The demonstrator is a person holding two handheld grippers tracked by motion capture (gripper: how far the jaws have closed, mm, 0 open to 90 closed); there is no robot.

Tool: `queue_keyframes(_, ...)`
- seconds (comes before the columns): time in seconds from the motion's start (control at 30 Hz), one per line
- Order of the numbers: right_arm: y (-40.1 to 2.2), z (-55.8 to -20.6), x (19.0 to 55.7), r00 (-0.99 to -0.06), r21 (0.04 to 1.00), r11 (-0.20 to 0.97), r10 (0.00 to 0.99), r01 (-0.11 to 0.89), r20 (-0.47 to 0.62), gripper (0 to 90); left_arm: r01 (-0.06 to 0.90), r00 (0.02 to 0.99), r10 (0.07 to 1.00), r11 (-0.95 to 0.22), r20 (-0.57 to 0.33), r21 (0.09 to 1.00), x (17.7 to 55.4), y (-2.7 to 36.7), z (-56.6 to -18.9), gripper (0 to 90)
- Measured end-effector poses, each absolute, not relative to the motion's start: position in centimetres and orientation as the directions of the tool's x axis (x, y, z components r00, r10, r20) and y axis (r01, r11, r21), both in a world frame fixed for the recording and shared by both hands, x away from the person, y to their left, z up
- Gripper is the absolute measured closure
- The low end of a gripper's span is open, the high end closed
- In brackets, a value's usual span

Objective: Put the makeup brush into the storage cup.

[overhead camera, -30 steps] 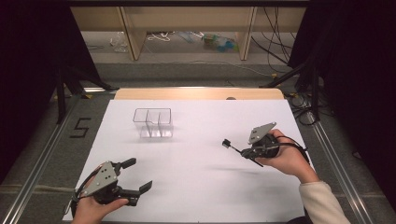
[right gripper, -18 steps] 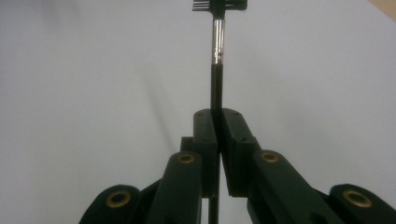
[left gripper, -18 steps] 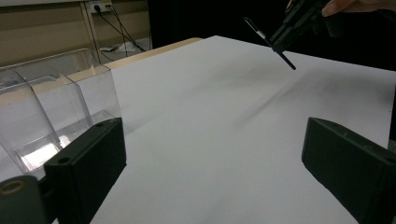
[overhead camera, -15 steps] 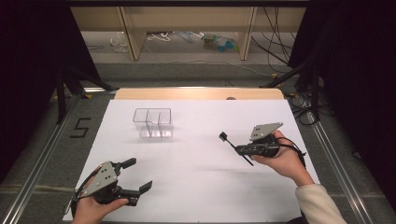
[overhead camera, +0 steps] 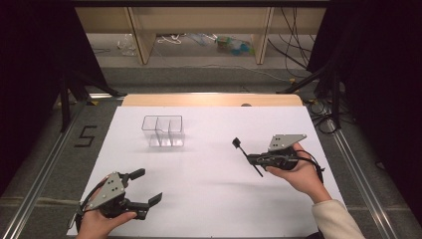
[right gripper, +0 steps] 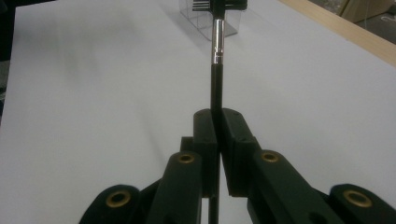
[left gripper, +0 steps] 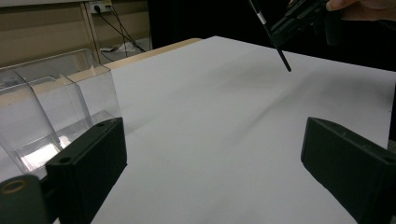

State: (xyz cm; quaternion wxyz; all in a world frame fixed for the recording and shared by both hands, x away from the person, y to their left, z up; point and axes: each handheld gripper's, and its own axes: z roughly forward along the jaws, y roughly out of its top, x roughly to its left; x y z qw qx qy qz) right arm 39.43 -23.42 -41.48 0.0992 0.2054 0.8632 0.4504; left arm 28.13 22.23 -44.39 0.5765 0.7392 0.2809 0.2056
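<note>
A thin black brush (overhead camera: 240, 148) with a silver ferrule (right gripper: 217, 44) is clamped between the jaws of my right gripper (overhead camera: 251, 159), which is shut on its handle at the right of the white table. In the right gripper view the brush (right gripper: 215, 84) runs straight out from my right gripper (right gripper: 218, 121) toward a clear plastic compartment box (right gripper: 205, 23). The box (overhead camera: 162, 118) stands at the back left, with nothing seen inside. My left gripper (overhead camera: 148, 185) rests near the front left with its jaws wide apart and empty.
The white sheet (overhead camera: 209, 199) covers the table, with a wooden edge (overhead camera: 209, 99) at the back. In the left gripper view the box (left gripper: 51, 107) is close on the left, and the brush (left gripper: 275, 39) hangs above the sheet farther off.
The right hand has turned a little, so the brush has swung and its tail end points down toward the sheet. The left gripper has stayed still.
</note>
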Motion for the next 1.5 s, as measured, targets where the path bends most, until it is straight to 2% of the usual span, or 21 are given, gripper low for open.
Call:
queue_keyframes(0.27, -23.0, -41.6, 38.9, -0.889, 0.854, 0.454, 0.456, 0.253, 0.021, 85.8, 0.178, 0.757, 0.653, -0.177, -0.020, 0.968, 28.1, 22.2, -44.4, 6.9)
queue_keyframes(0.4, -22.8, -41.6, 38.5, -0.880, 0.889, 0.381, 0.472, 0.255, 0.050, 85.8, 0.179, 0.757, 0.653, -0.177, -0.020, 0.968, 28.1, 22.2, -44.4, 6.9)
queue_keyframes(0.97, -21.5, -42.1, 37.5, -0.875, 0.912, 0.308, 0.473, 0.271, 0.100, 85.8, 0.183, 0.755, 0.654, -0.153, -0.039, 0.971, 28.6, 21.9, -44.2, 8.0)
queue_keyframes(1.43, -20.6, -41.7, 36.8, -0.872, 0.945, 0.242, 0.483, 0.218, 0.077, 85.8, 0.171, 0.773, 0.633, -0.126, -0.054, 0.977, 31.0, 19.0, -43.5, 12.4)
queue_keyframes(1.5, -20.6, -41.6, 36.6, -0.871, 0.937, 0.253, 0.482, 0.240, 0.093, 85.8, 0.173, 0.775, 0.630, -0.131, -0.053, 0.976, 31.2, 18.4, -43.3, 13.8)
